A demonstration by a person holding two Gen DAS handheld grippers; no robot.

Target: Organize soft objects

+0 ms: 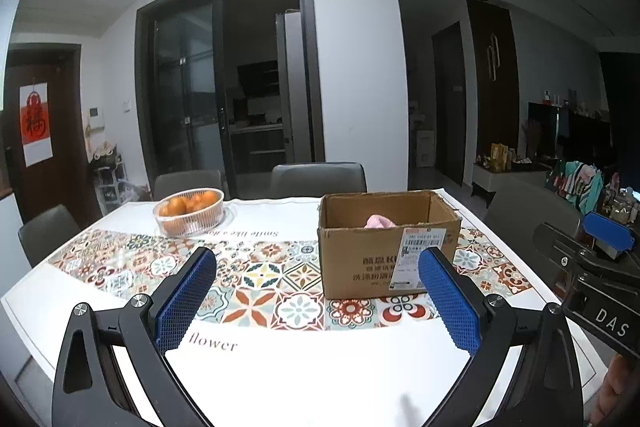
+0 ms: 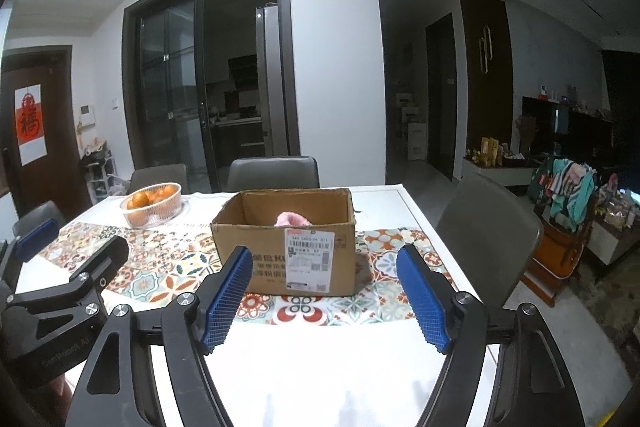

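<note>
Evidently both tools were empty: the left hand-held gripper [image 1: 316, 303] stood spread wide with nothing between its blue pads [image 1: 188, 297], and the right hand-held gripper [image 2: 328, 297] was likewise released. Ahead of both, the cardboard box [image 2: 286, 247] sat on the desk [image 2: 320, 367], slightly to the right of the left tool, with a pink soft object [image 2: 292, 219] lying inside it. No other soft item showed on the desk. The bowl of oranges [image 1: 189, 211] stood beyond and to the left. Doing this step well probably meant clearing the box without nudging it, then looking for any remaining piece.
</note>
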